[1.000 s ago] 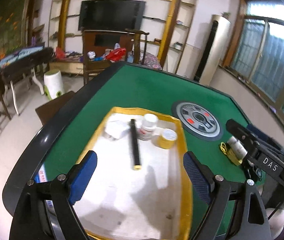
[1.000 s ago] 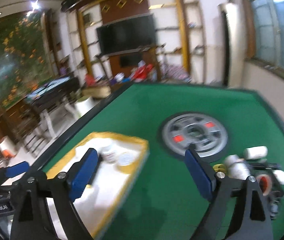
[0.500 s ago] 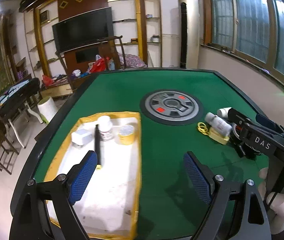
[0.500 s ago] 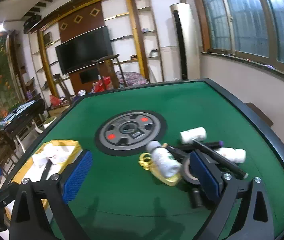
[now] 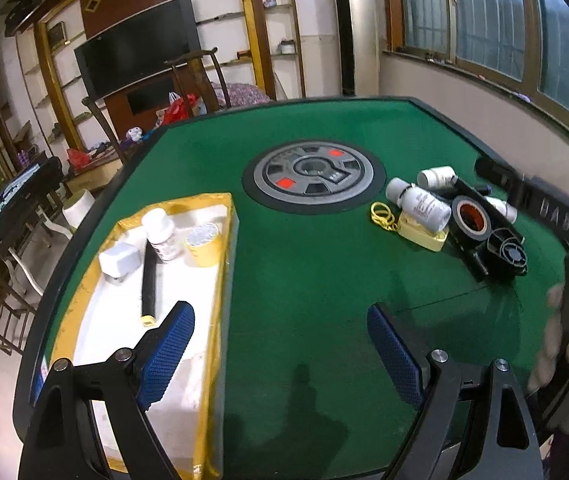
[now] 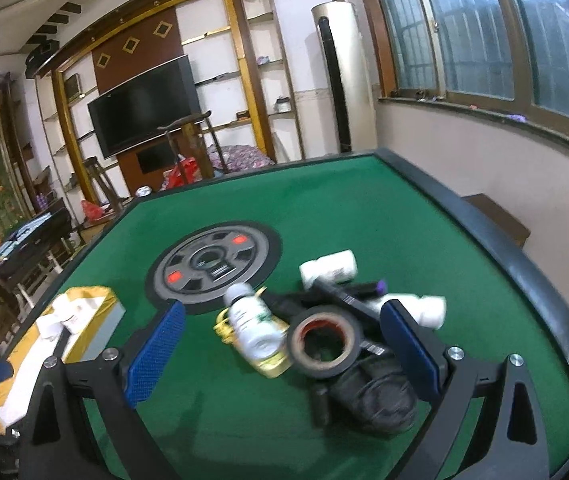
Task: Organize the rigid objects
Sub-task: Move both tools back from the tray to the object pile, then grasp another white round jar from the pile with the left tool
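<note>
A gold-rimmed white tray (image 5: 220,264) at the table's left holds a white adapter (image 5: 119,261), a black rod (image 5: 148,280), a white bottle (image 5: 160,232) and a yellow tape roll (image 5: 203,242). My left gripper (image 5: 278,312) hangs open over the green felt beside the tray's right rim. To the right lies a heap: a black tape roll (image 6: 324,340), a labelled white bottle (image 6: 252,324) on a yellow box (image 6: 272,364), two more white bottles (image 6: 328,268), a black fan (image 6: 376,396). My right gripper (image 6: 282,312) is open above the heap, touching nothing.
A round grey dial (image 5: 312,176) is set into the table's middle. Yellow rubber bands (image 5: 382,216) lie left of the heap. A hand (image 5: 556,360) shows blurred at the right. The table's raised dark edge (image 6: 484,248) runs close behind the heap. Chairs and furniture stand beyond.
Both grippers have swung to the right. The left one has left the tray and is over the felt. The right one has come close over the heap, its jaws a little wider.
</note>
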{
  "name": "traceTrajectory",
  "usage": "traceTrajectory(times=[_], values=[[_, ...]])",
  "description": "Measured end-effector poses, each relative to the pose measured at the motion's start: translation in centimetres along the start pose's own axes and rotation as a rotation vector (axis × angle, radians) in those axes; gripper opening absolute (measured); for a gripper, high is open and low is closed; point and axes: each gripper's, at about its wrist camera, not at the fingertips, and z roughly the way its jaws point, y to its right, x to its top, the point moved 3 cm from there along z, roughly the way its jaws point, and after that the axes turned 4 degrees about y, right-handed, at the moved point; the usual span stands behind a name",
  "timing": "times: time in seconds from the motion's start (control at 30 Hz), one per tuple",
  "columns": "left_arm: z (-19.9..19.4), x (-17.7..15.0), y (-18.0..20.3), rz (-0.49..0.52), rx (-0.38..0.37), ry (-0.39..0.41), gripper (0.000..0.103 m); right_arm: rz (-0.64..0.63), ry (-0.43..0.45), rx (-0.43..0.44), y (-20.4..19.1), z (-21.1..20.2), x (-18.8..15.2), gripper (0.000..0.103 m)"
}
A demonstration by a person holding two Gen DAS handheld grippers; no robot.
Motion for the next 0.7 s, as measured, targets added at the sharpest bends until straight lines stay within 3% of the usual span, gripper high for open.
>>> traceTrajectory(times=[0.43, 0.7], values=[[3.9, 0.6, 2.8, 0.055, -0.001, -0.073, 0.091, 0.035, 0.073, -0.119, 5.9, 3.0, 2.3, 0.098], [8.6, 1.4, 4.1, -0.014, -0.086, -0.175, 0.091, 0.116, 0.074, -0.165, 8.3, 3.2, 2.1, 0.098]])
